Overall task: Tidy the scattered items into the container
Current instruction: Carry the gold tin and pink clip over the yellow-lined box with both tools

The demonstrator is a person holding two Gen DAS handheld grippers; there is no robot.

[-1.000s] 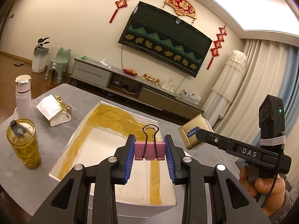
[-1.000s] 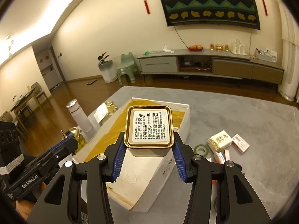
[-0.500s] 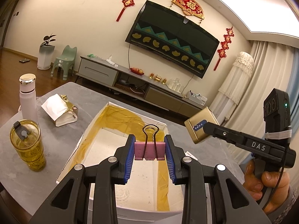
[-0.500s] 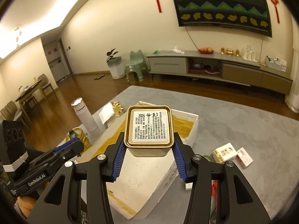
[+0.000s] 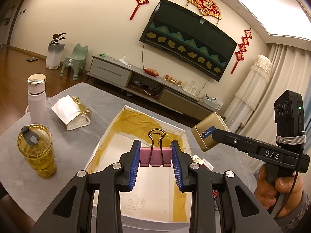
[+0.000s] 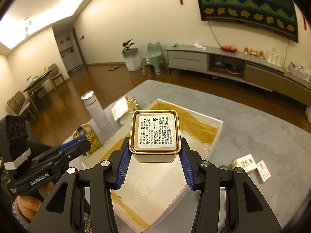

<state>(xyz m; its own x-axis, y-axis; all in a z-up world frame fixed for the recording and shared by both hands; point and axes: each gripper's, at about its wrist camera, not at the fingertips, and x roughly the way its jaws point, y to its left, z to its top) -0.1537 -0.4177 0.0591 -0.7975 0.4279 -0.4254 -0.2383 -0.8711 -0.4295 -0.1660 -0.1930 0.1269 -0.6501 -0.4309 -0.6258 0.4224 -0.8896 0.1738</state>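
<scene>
Left tongs (image 5: 155, 156) grip clip (image 5: 155, 156) — over box (image 5: 101, 145).

Home living room: wall television (image 5: 186, 38), media console (image 5: 147, 89)

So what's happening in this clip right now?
A person is tidying a grey table with a handheld gripper in each hand. The left gripper is clamped on a pink binder clip, and the right gripper holds a square gold tin; both are held above the open white box with yellow lining. Neither item has been dropped in. A few small packets lie on the table beside the box.
</scene>
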